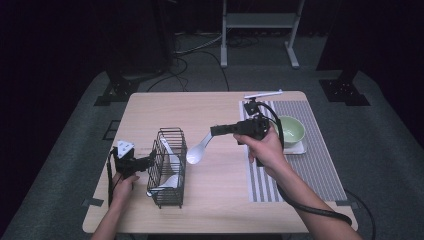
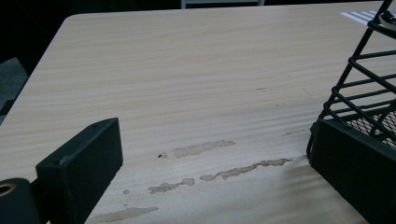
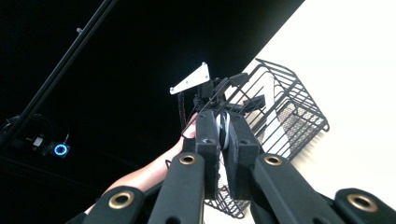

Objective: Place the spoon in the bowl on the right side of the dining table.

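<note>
We are watching the white spoon (image 1: 200, 148): it is hanging in the air off the tips of the right gripper (image 1: 216, 131), handle pinched, bowl drooping down and away from the fingers toward the wire basket (image 1: 169, 167). In the right gripper view the fingers (image 3: 208, 140) are clamped together on the thin handle edge (image 3: 223, 130), with the basket just beyond the fingertips.

Risks we are flagging:
- The grip is sitting far up the handle, so the heavy bowl could be pivoting in the fingers or slipping out onto the table (image 1: 215, 200) if the hand jerks.
- The basket rim is narrow and already holding other white spoons (image 1: 170, 181); the bowl could be catching a top wire or knocking those spoons instead of dropping in.
- The left gripper (image 1: 142, 163) is standing with its fingers apart, one finger (image 2: 355, 163) seemingly right against the basket's lower corner and the other (image 2: 79, 163) out over bare table. We are judging this as bracing, not a grasp, so a bump from the spoon could be sliding or tipping the light basket away from those fingers.
- The green bowl (image 1: 291, 130) on the striped mat (image 1: 320, 165) is sitting behind the right hand, so a backward swing could be clipping it.
</note>
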`<state>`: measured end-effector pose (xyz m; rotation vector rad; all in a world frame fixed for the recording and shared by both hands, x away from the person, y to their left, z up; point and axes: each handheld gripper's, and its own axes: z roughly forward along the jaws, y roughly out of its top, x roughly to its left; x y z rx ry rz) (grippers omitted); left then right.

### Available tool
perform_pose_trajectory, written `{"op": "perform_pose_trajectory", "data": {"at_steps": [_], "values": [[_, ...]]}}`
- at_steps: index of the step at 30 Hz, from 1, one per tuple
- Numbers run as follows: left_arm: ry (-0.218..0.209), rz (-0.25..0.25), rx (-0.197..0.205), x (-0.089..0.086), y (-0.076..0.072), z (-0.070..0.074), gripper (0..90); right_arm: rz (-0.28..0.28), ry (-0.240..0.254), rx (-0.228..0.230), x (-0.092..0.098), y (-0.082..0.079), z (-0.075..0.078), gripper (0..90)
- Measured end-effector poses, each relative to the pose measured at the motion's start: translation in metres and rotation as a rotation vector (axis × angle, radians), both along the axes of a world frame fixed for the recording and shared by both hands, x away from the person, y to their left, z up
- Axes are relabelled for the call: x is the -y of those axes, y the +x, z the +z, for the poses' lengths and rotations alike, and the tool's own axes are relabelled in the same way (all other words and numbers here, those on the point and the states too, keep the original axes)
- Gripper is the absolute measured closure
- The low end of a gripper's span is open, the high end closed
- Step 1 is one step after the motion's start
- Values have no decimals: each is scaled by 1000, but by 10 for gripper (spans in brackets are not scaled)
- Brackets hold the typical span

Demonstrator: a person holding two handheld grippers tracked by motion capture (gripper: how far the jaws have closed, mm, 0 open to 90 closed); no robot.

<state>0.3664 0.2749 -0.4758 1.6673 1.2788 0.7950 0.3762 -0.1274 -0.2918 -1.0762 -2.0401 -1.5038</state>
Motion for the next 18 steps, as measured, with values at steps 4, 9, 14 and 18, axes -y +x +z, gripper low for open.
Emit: {"op": "perform_pose_trajectory", "data": {"at_steps": [4, 9, 14, 18], "values": [[0, -1, -1, 0, 0, 0, 16, -14, 8, -6, 8, 0, -4, 851], [0, 0, 0, 0, 0, 0, 16, -42, 11, -18, 21, 1, -10, 850], [-1, 1, 0, 0, 0, 0, 16, -73, 20, -25, 35, 1, -17, 851], [-1, 2, 0, 0, 0, 0, 16, -92, 25, -34, 45, 1, -23, 851]]}}
